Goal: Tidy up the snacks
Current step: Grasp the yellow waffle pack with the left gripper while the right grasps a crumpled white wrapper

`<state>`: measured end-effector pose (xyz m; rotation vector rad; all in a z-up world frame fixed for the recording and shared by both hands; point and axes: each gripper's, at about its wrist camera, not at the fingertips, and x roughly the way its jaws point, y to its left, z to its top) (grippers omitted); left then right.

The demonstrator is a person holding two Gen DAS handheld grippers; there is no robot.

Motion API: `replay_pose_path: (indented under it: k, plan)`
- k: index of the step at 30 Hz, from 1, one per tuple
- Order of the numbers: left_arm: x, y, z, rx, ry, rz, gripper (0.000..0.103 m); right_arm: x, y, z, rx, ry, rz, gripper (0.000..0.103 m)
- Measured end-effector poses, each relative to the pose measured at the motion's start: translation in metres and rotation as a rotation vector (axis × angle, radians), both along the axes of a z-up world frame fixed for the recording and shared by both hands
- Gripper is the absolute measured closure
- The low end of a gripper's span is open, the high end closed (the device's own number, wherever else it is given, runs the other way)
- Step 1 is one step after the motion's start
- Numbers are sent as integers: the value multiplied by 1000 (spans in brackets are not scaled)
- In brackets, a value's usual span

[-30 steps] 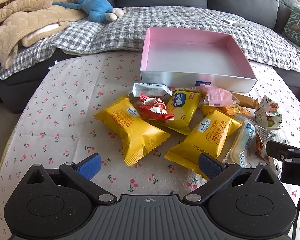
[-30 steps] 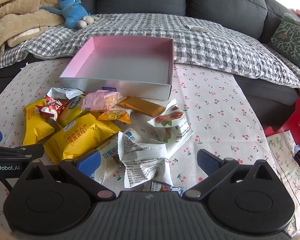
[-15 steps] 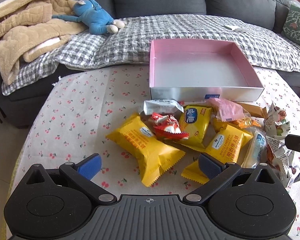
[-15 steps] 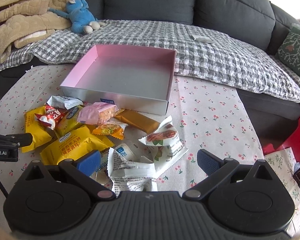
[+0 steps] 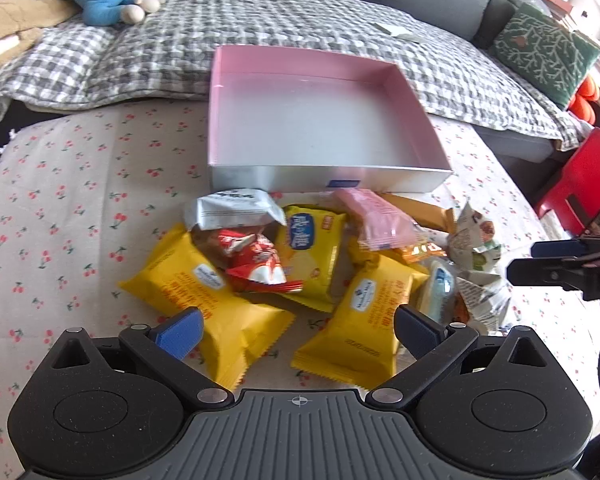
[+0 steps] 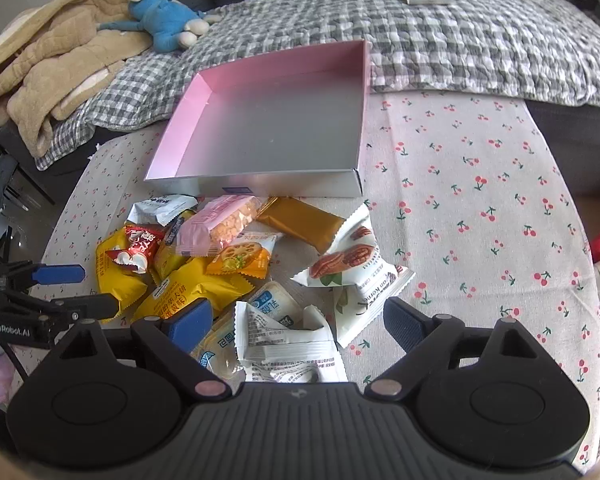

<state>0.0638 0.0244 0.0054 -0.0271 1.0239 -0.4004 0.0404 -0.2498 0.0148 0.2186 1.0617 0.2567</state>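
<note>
A pile of snack packets lies on the cherry-print tablecloth in front of an empty pink box [image 5: 316,128] [image 6: 276,128]. Two large yellow packets [image 5: 204,300] [image 5: 364,316], a red candy wrapper [image 5: 256,264], a pink bar [image 5: 376,220] [image 6: 220,224] and white nut packets [image 6: 352,268] are among them. My left gripper [image 5: 296,332] is open and empty, low over the yellow packets. My right gripper [image 6: 296,320] is open and empty, over white packets [image 6: 284,340] at the pile's right side.
A grey sofa with a checked blanket [image 5: 260,28] runs behind the table. A blue plush toy [image 6: 160,12] and a beige jacket [image 6: 52,68] lie on it. A red stool [image 5: 580,176] stands at the right.
Both grippers have moved forward and down toward the snack pile. The left one has shifted right over the yellow packets. Both stay open and empty.
</note>
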Motion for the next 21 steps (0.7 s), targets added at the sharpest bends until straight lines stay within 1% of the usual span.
replay_pose_path:
  k: [1,4,5,6,8,11,14,16,18,20,21]
  plan:
    - [0,-4,-1,-18,4,-20,4,1,-2,-3,14,23,-8,18]
    - [2,-15,-5,-74,16,-79,9,3,-6,-18,86,104,-8,22]
    - [3,-19,-7,-83,22,-95,13,3,-4,-22,93,128,2,25]
    - [4,-23,-9,-88,24,-108,15,3,-2,-24,91,144,9,26]
    - [6,-30,-14,-84,27,-129,23,3,3,-26,94,161,22,26]
    - [9,-38,-22,-71,38,-154,32,4,6,-28,92,173,35,26]
    - [11,-41,-30,-48,46,-162,38,6,7,-32,87,184,39,30]
    - [12,-41,-34,-39,52,-167,41,9,8,-34,93,191,46,31]
    - [13,-42,-38,-33,58,-169,44,11,9,-35,82,185,56,32]
    - [14,-44,-42,-20,56,-165,49,13,10,-35,79,182,62,34]
    - [14,-44,-43,-18,54,-163,50,13,10,-36,81,181,64,35]
